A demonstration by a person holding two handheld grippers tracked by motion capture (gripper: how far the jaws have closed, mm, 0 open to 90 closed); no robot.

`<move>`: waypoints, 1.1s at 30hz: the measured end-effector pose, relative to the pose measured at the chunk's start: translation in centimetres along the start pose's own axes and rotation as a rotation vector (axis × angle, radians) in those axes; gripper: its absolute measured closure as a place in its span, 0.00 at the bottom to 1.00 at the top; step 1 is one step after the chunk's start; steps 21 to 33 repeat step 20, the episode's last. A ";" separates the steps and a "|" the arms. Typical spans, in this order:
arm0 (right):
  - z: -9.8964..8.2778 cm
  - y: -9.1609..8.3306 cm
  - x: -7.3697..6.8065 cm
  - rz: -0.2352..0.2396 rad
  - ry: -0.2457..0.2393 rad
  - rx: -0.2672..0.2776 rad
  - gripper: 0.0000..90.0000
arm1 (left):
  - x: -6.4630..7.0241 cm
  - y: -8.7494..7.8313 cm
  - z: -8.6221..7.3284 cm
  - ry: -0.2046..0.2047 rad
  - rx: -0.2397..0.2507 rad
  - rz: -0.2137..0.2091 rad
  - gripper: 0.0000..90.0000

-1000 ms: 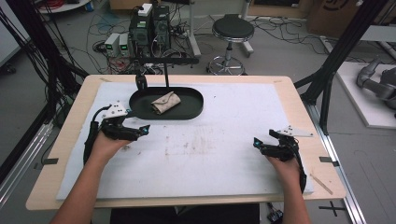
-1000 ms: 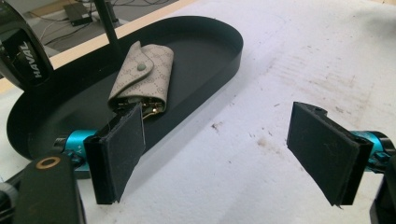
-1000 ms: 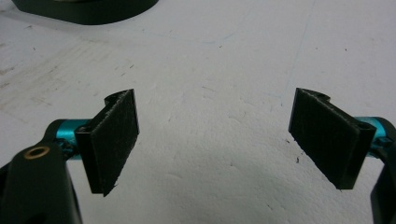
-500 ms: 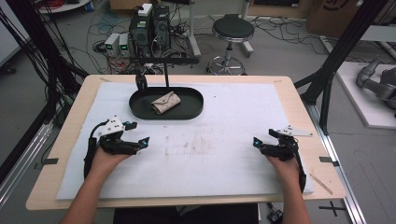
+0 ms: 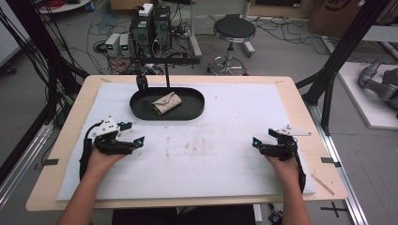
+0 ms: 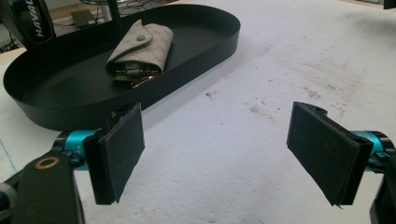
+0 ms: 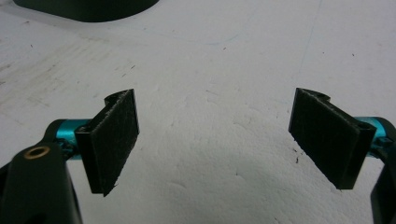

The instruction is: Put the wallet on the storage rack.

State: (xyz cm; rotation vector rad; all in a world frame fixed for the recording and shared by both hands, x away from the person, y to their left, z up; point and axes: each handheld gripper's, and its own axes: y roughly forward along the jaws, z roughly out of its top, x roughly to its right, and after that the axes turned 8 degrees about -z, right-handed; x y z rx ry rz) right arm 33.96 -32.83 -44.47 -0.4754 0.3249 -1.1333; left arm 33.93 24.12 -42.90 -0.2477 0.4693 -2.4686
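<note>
Lying in the far black tray [image 5: 192,110], a soft, light fabric pouch [image 5: 165,103] suits a mid-fold pinch; both tools [image 5: 136,141] [image 5: 257,144] gape empty.

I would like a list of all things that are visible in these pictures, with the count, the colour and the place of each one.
tray: 1, black, oval, far-left part of the mat
key pouch: 1, beige, folded, lying inside the tray
black object with white lettering: 1, at the tray's far-left rim; what it is, cannot tell
foam mat: 1, white, stained in the middle, covering most of the table
table: 1, light wood, edges showing around the mat
stool: 1, black seat, on the floor beyond the table
electronics boxes: several, dark and grey, on the floor beyond the table
left gripper: 1, black with teal, jaws wide apart, low over the mat, holding nothing
right gripper: 1, black with teal, jaws wide apart, holding nothing
</note>
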 end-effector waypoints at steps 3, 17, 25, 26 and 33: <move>0.0 -0.1 -0.1 0.000 -0.006 0.000 0.18 | 0.0 0.0 0.0 0.001 0.003 0.001 0.21; 0.0 0.1 0.1 0.000 -0.002 -0.006 0.18 | -0.2 0.0 0.0 -0.010 -0.002 0.012 0.21; 0.0 0.0 0.1 -0.003 -0.002 -0.003 0.18 | -0.2 -0.1 0.0 -0.016 -0.007 0.014 0.21; 0.0 0.0 0.1 -0.003 -0.002 -0.003 0.18 | -0.2 -0.1 0.0 -0.016 -0.007 0.014 0.21; 0.0 0.0 0.1 -0.003 -0.002 -0.003 0.18 | -0.2 -0.1 0.0 -0.016 -0.007 0.014 0.21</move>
